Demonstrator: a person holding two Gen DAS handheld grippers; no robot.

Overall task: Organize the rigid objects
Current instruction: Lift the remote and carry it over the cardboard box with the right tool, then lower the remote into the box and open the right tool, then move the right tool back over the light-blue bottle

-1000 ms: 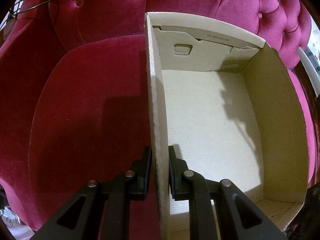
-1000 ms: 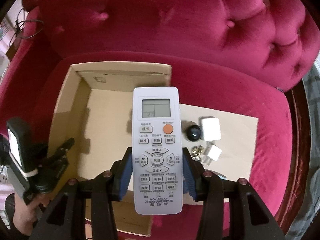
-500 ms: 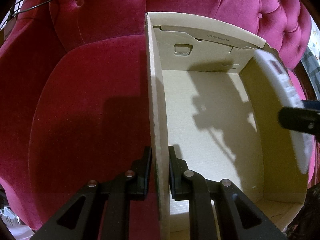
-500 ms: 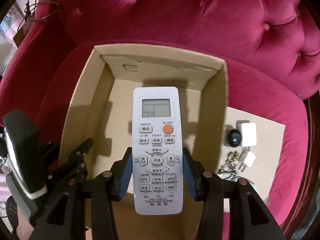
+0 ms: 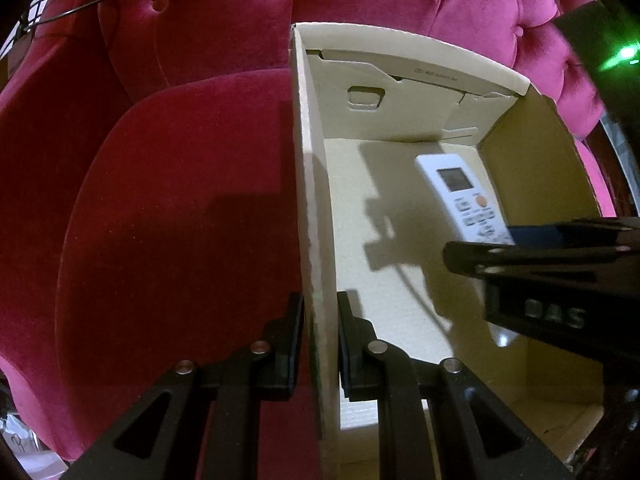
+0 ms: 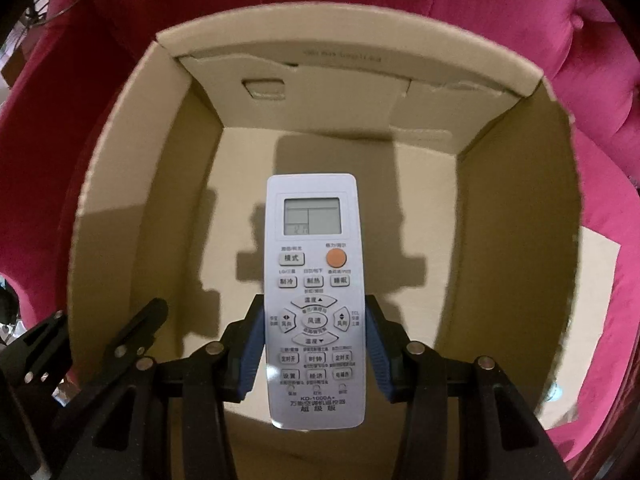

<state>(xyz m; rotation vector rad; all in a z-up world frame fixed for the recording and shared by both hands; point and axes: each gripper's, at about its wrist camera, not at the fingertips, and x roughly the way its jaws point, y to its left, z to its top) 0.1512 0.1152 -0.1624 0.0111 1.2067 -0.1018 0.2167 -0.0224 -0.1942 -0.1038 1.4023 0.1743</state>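
Right gripper [image 6: 315,348] clamps white rectangular AC remote [image 6: 315,300] over open cardboard box [image 6: 120,184], long axis along fingers, display end forward. Left gripper [image 5: 318,344] pinches box side wall.

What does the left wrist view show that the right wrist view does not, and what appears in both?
Only the left wrist view shows the left gripper head-on, its jaws shut on the side wall of the cardboard box, and a wire hanger on the sofa back.

Only the right wrist view shows the right gripper with its blue pads clamped on the remote control, its button labels readable, and a flat cardboard sheet beside the box.

Both show the box interior, the remote held above its floor, and the red velvet sofa.
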